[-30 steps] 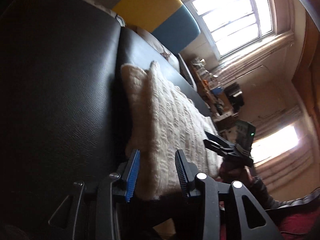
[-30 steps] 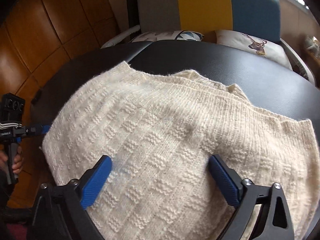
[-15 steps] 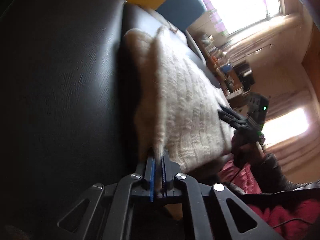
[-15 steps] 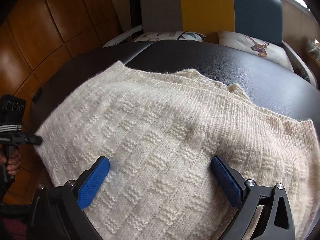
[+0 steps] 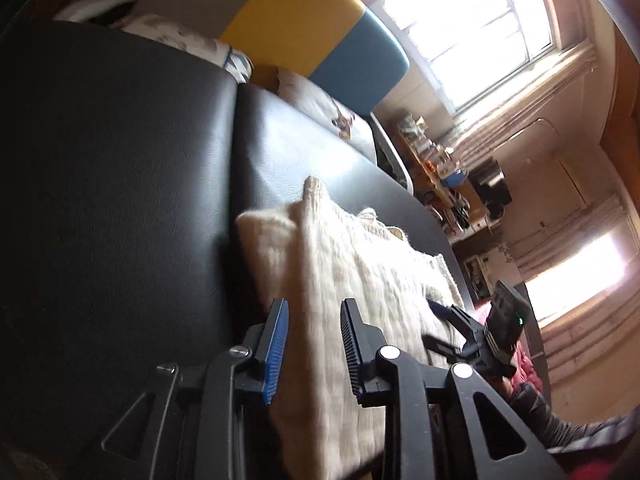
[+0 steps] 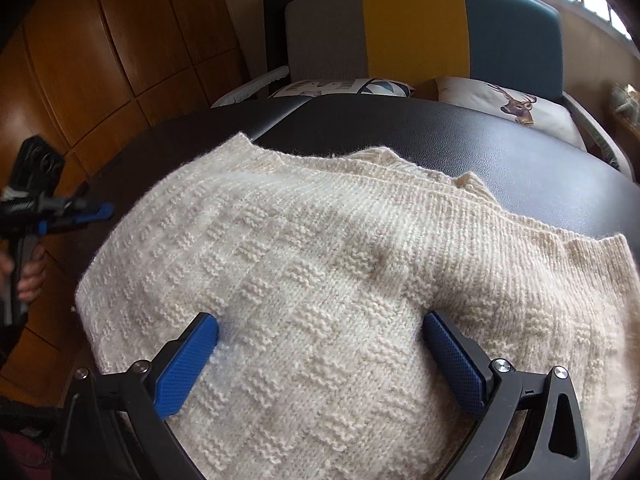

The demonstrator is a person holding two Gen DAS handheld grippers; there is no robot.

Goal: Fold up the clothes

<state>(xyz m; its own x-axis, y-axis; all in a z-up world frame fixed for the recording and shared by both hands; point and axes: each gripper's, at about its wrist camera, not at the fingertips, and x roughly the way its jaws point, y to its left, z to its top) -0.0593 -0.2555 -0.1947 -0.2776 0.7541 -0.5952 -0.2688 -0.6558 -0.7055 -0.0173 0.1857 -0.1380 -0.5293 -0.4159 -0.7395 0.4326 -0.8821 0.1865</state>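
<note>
Fingers (image 6: 188, 364) spread, sweater (image 6: 340, 280) edge cropped

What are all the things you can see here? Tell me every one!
sweater: one, cream knit, lying on the black surface
black padded surface: one, black, under the sweater
chair: one, grey, yellow and teal back, behind the black surface
cushions: two, white, on the chair seat; one with a deer picture, one patterned
windows: two, bright, on the far wall
cluttered shelf: one, brown, by the wall under the window; items too small to tell
wood panels: brown, left wall
left gripper: one, black with blue pads, open, at the sweater's edge
right gripper: one, black with blue pads, open, over the sweater
hand: one, holding the left gripper's handle
</note>
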